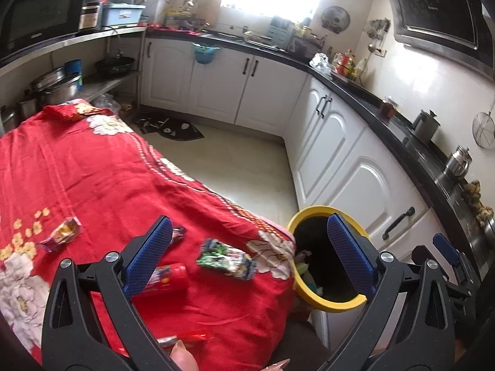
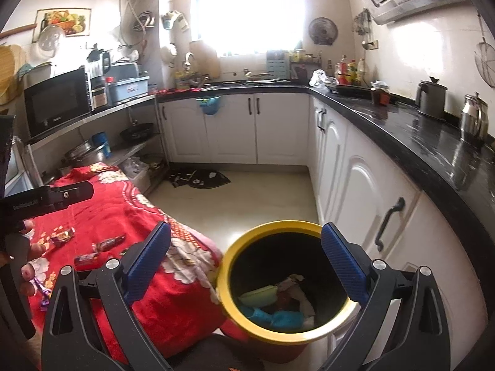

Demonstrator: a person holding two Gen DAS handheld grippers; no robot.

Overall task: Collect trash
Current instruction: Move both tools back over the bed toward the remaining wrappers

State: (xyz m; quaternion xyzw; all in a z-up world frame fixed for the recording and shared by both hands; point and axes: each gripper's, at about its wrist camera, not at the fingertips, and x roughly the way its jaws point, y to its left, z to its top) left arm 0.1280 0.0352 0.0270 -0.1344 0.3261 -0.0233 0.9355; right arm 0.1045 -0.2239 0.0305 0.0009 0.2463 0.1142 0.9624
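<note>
In the left wrist view, your left gripper [image 1: 247, 249] is hanging with its blue pads spread wide and nothing between them, above the near edge of the red flowered cloth [image 1: 102, 173]. Just ahead of it and between the fingers, a crumpled green and black wrapper [image 1: 227, 258] is lying flat; a red tube-like packet [image 1: 168, 279] is touching the left pad's inner side, and a small orange sweet wrapper [image 1: 62, 235] is sitting well out to the left. The yellow-rimmed bin [image 1: 324, 301] is standing behind the right finger. In the right wrist view, your right gripper [image 2: 246, 262] is gaping just as wide, holding nothing, directly over the yellow-rimmed bin [image 2: 225, 284], where green, teal and white scraps are lying piled.
</note>
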